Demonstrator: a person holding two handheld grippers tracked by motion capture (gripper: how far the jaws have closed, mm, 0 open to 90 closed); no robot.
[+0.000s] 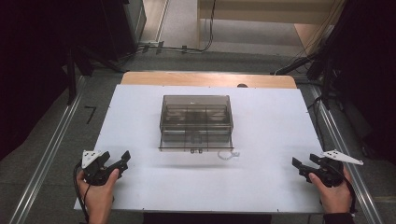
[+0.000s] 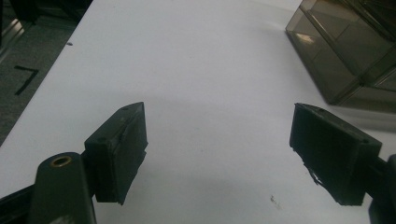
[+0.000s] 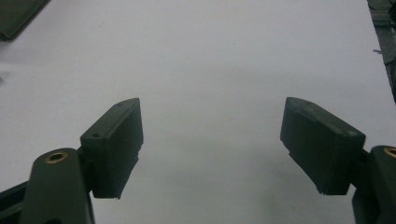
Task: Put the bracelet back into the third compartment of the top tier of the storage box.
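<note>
My table (image 1: 140,186) is a broad, smooth matte white sheet. At its middle stands the box (image 1: 196,122), smoky translucent hard plastic, squared, with dividers inside; a small white ring (image 1: 227,154) lies touching its near edge. I judge nothing is begun: next I must reach inward. My left hand-held gripper (image 1: 122,161) and right hand-held gripper (image 1: 303,166) rest well apart from it, jaws spread, empty.

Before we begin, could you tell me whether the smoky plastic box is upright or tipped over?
Upright: the smoky plastic box sits flat on the white table, top facing up.
</note>
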